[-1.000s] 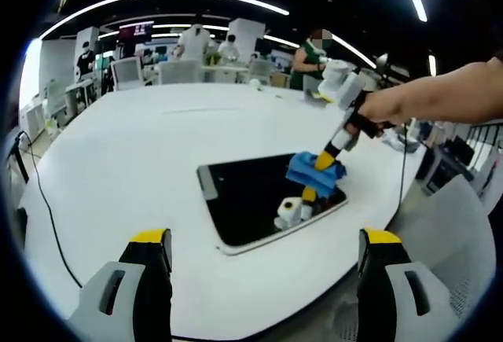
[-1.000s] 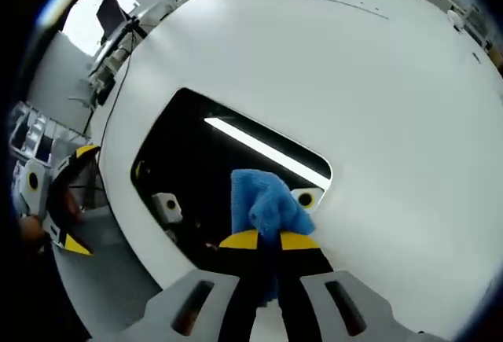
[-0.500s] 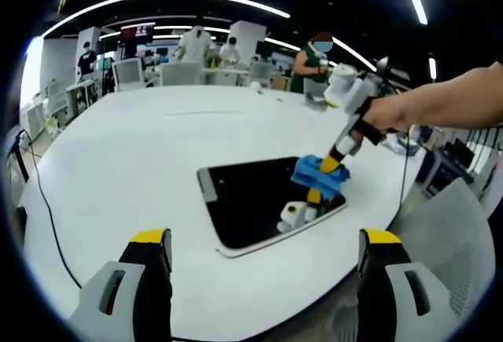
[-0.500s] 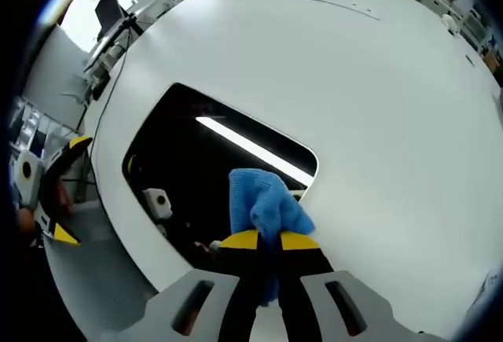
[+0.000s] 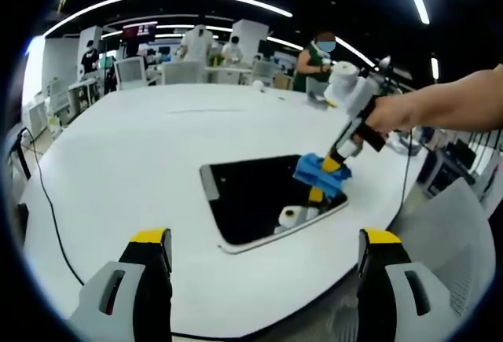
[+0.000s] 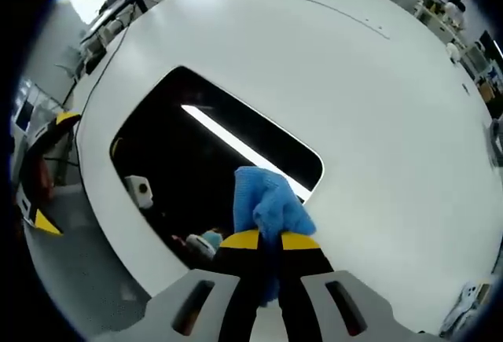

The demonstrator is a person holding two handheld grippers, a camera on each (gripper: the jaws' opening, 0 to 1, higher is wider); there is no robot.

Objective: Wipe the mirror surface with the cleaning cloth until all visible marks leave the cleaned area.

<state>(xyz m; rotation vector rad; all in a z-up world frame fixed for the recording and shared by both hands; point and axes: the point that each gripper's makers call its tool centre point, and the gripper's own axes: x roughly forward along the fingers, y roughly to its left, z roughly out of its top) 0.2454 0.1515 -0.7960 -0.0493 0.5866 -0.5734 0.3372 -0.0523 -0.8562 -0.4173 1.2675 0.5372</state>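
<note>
The right gripper (image 6: 269,241), jaws pinching the blue cloth (image 6: 266,204), presses it on the mirror (image 5: 251,196) at its 3 o'clock edge, while the left gripper (image 5: 267,275), jaws spread, hangs back to keep the table (image 5: 118,169) in sight.

A bright blue cloth (image 6: 266,207) lies against the dark mirror (image 6: 173,145) on a white table (image 6: 377,106).

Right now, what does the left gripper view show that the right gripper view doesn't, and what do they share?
Left gripper view alone: the left claw, open over the white table, the person's hand on the right claw's handle, and people at desks behind. Right gripper view alone: a ceiling light strip reflected in the mirror glass. Both share the mirror, the table, and the right claw shut on the blue cloth at the mirror's corner.
</note>
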